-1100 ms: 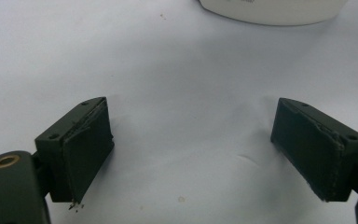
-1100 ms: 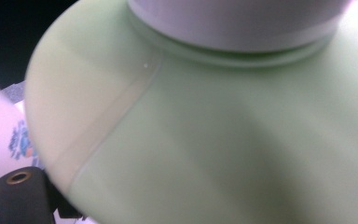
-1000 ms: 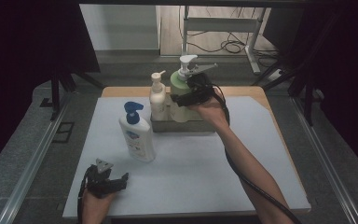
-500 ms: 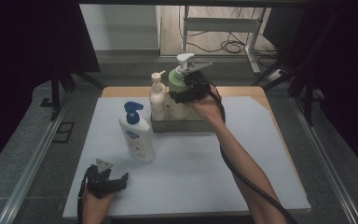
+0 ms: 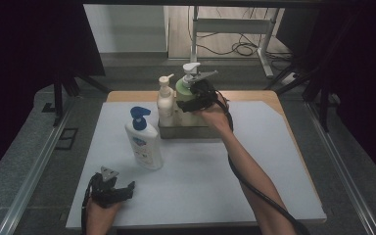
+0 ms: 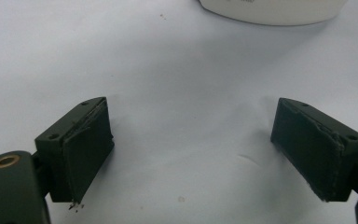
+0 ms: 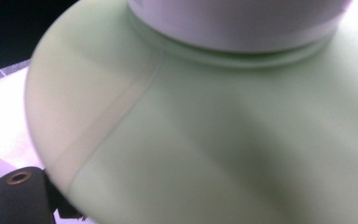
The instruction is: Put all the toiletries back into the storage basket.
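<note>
The right claw (image 5: 196,100) is at the green bottle (image 5: 183,93), which stands in the metal tray (image 5: 183,129) at the far side of the table (image 5: 274,161), beside a cream bottle (image 5: 165,100). Its own view shows the bottle's shoulder pressed close; whether it clamps the bottle cannot be told. The step appears to be placing or lifting this bottle. The left claw (image 6: 205,144) rests released on the table, near the blue-capped bottle (image 5: 144,142). Next move: confirm grip before any lift.

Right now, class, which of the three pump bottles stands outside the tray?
The blue-capped bottle: it stands alone on the white mat, while the cream bottle and green bottle sit in the tray.
</note>
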The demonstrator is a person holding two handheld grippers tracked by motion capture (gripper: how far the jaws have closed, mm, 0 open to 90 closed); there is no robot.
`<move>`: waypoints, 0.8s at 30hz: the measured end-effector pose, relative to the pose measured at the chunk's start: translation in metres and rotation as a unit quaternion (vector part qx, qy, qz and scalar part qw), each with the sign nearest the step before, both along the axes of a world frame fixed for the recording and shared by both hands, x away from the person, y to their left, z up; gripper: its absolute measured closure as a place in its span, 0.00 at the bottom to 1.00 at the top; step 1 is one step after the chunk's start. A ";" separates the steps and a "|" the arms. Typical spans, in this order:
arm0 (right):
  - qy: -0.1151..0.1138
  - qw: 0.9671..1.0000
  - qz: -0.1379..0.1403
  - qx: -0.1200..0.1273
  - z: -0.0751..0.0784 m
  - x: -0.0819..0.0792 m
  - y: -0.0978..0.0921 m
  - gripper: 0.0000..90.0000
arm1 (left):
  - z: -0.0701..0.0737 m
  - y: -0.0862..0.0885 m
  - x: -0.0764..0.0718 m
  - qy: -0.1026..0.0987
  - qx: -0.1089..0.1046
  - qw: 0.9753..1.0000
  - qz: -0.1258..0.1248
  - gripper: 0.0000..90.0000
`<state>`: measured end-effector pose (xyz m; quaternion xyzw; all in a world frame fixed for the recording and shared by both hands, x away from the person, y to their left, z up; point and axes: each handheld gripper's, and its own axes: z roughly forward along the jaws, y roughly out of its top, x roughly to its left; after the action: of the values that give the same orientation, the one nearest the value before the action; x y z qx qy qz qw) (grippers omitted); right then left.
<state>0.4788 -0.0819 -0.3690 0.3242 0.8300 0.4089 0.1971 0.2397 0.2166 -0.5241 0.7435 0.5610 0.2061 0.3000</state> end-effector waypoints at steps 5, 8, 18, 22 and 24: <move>0.012 1.000 0.005 -0.003 -0.006 0.001 0.001 0.14 | 0.000 0.000 0.000 0.000 0.000 1.000 0.000 0.13; 0.018 1.000 0.006 -0.006 -0.011 0.002 0.003 0.14 | 0.000 0.000 0.000 0.000 0.000 1.000 0.000 0.13; 0.033 0.999 0.007 -0.016 -0.021 0.005 0.004 0.14 | 0.000 0.000 0.000 0.000 0.000 1.000 0.000 0.13; 0.039 0.999 0.009 -0.020 -0.027 0.007 0.005 0.14 | 0.000 0.000 0.000 0.000 0.000 1.000 0.000 0.13; 0.042 0.999 0.011 -0.022 -0.029 0.007 0.006 0.14 | 0.000 0.000 0.000 0.000 0.000 1.000 0.000 0.13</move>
<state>0.4862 -0.0761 -0.3984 0.3274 0.8498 0.3786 0.1652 0.2397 0.2166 -0.5241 0.7437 0.5608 0.2061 0.3000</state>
